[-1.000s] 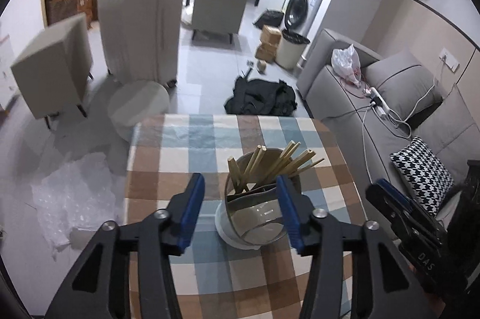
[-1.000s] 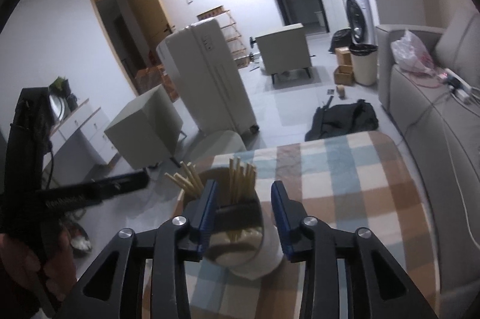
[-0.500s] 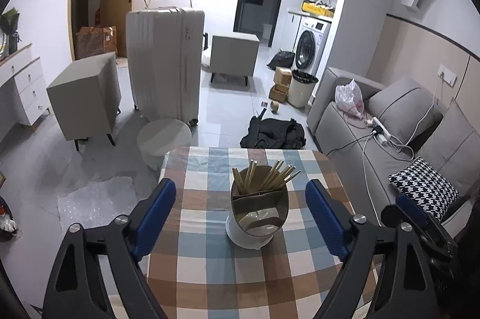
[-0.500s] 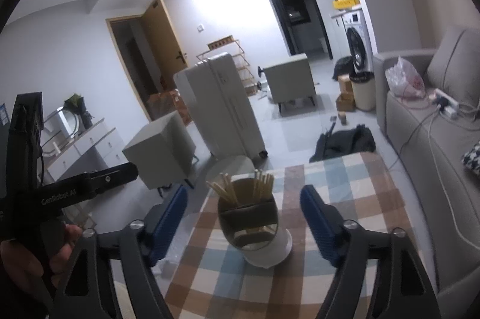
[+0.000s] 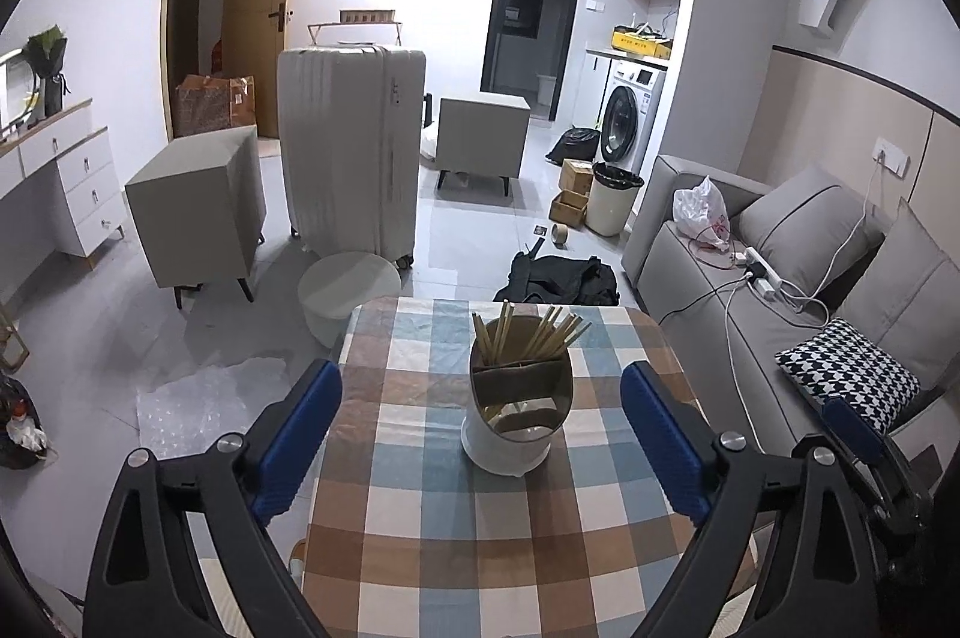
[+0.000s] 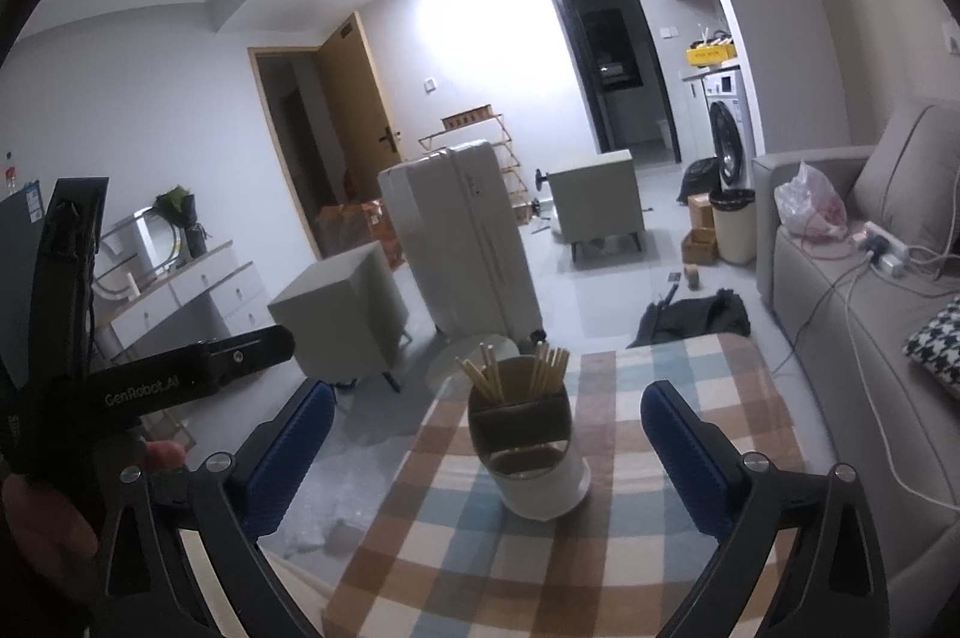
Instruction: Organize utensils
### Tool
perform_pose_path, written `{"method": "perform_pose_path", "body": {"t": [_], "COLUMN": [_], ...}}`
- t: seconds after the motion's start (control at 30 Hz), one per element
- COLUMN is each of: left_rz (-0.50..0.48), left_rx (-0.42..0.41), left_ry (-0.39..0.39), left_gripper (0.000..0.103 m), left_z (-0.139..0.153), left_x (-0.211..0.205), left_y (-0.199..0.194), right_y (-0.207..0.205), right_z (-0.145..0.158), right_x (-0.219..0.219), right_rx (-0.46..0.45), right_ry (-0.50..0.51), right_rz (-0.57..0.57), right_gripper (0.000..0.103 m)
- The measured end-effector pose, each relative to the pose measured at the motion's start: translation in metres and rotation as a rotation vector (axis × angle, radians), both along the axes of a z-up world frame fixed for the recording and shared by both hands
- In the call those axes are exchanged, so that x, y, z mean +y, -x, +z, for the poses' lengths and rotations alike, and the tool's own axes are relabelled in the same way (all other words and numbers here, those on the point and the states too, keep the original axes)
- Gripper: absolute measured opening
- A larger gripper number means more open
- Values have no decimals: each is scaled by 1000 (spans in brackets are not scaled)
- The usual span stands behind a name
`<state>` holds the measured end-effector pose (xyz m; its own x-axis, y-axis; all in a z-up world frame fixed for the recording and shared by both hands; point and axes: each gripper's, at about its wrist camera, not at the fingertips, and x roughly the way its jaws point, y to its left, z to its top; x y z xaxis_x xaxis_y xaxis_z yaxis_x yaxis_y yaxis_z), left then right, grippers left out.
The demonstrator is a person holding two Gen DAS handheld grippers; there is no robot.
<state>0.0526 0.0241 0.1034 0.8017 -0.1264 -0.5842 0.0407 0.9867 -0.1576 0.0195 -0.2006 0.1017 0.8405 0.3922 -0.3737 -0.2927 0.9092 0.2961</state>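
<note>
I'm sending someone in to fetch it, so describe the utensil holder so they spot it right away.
Find the checked tablecloth on the table beside the grey sofa. The utensil holder stands alone on it: a white round cup with a divided top, wooden chopsticks sticking up from the back compartment.

Checked tablecloth (image 5: pixel 420 512) (brown, blue, white); white holder (image 5: pixel 507 449); houndstooth cushion (image 5: pixel 846 374).

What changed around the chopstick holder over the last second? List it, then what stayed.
Both grippers backed away from the chopstick holder and rose. The left gripper and right gripper had their jaws close beside the holder; these are now opening wide, with nothing between them. The holder stayed upright on the checked tablecloth, its chopsticks still inside.
</note>
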Motion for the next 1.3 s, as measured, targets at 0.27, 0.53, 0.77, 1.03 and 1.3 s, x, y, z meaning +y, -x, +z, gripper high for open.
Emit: {"method": "perform_pose_path", "body": {"t": [0.27,0.53,0.77,1.03,1.3], "left_rz": [5,4,4,10,17], "left_rx": [-9,-4,-9,2,-8], "left_ry": [-12,-13,-15,-9,-22], "left_gripper": [91,91,91,91,91], "left_z": [-4,-7,-7,-9,-8], "left_x": [-7,-9,-12,-9,-10], "left_y": [13,21,25,29,34], "right_y": [14,20,24,26,29], "right_z": [-2,-4,-5,-3,-2], "right_x": [-11,-13,-14,-20,-22], "right_rx": [7,12,11,12,9], "right_ry": [-18,-22,-19,-15,-13], "right_rz": [-26,-31,-33,-34,-37], "right_gripper": [103,103,103,103,103]}}
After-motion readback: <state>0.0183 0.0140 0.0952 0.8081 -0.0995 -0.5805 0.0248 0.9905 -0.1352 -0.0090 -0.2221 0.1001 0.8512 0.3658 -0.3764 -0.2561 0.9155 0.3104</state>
